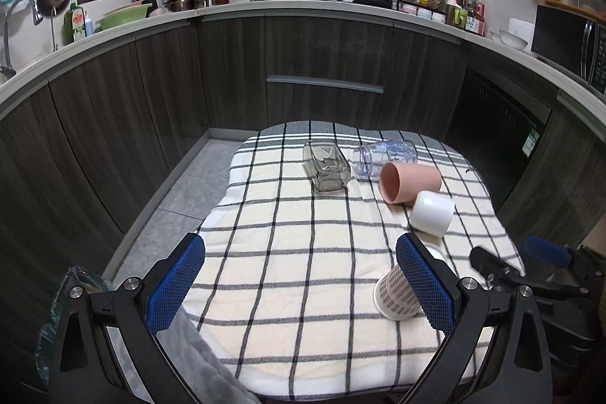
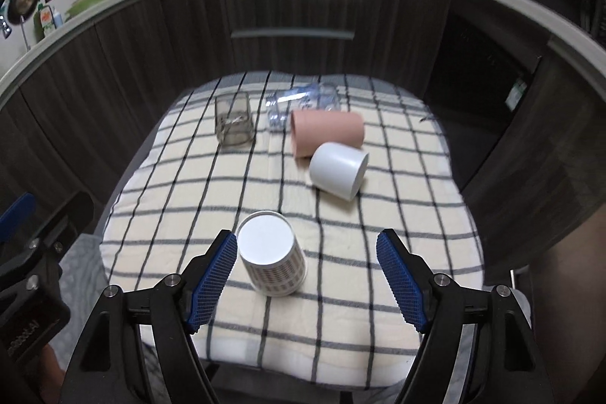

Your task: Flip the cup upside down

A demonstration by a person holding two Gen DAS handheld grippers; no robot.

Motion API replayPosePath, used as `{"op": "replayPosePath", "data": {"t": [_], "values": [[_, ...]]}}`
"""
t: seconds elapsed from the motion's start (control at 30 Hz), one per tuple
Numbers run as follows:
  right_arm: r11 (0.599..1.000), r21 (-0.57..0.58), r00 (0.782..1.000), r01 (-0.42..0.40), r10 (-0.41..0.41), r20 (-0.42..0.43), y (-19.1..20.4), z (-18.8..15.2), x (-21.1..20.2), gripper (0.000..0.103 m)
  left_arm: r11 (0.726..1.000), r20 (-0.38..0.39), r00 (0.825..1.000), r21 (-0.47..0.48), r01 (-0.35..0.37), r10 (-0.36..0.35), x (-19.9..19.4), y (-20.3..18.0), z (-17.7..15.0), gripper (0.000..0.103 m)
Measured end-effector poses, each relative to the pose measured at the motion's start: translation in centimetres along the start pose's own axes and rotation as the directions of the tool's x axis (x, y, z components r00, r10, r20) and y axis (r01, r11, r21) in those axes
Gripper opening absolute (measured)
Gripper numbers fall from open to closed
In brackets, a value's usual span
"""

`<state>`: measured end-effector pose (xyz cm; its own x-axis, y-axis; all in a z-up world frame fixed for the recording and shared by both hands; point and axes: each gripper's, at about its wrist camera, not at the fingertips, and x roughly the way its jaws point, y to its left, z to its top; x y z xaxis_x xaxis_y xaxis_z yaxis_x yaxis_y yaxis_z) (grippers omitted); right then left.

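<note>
A patterned paper cup (image 2: 272, 258) stands upside down on the checked cloth (image 2: 341, 252), its white base up, between the open fingers of my right gripper (image 2: 306, 248), nearer the left pad; the pads do not grip it. In the left wrist view the same cup (image 1: 394, 294) shows partly behind the right finger of my open, empty left gripper (image 1: 299, 267). A white cup (image 2: 339, 171), a pink cup (image 2: 327, 133), a clear printed glass (image 2: 303, 103) and a smoky square glass (image 2: 234, 122) lie on their sides further back.
The cloth covers a small table (image 1: 303, 290) in front of dark kitchen cabinets (image 1: 322, 70). A grey towel (image 1: 212, 358) hangs at the near left corner. The right gripper's body (image 1: 530, 275) shows at the table's right edge. The floor (image 1: 181, 184) lies to the left.
</note>
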<state>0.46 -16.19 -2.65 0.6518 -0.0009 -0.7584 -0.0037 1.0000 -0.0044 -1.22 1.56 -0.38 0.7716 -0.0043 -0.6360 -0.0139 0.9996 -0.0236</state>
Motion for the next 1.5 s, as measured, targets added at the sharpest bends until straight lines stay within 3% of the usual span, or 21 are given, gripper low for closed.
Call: {"op": "replayPosePath", "data": {"t": [0.63, 1.5], "values": [[0.998, -0.004, 0.984, 0.060, -0.059, 0.169, 0.2, -2.7, -3.0, 0.080, 0.999, 0.021, 1.000, 0.040, 0.001, -0.002, -1.0, -0.8, -1.7, 0.103], [0.998, 0.009, 0.983, 0.057, -0.058, 0.173, 0.0, -2.8, -3.2, 0.080, 0.999, 0.017, 1.000, 0.035, -0.002, 0.001, -0.8, -0.5, -1.6, 0.103]]}}
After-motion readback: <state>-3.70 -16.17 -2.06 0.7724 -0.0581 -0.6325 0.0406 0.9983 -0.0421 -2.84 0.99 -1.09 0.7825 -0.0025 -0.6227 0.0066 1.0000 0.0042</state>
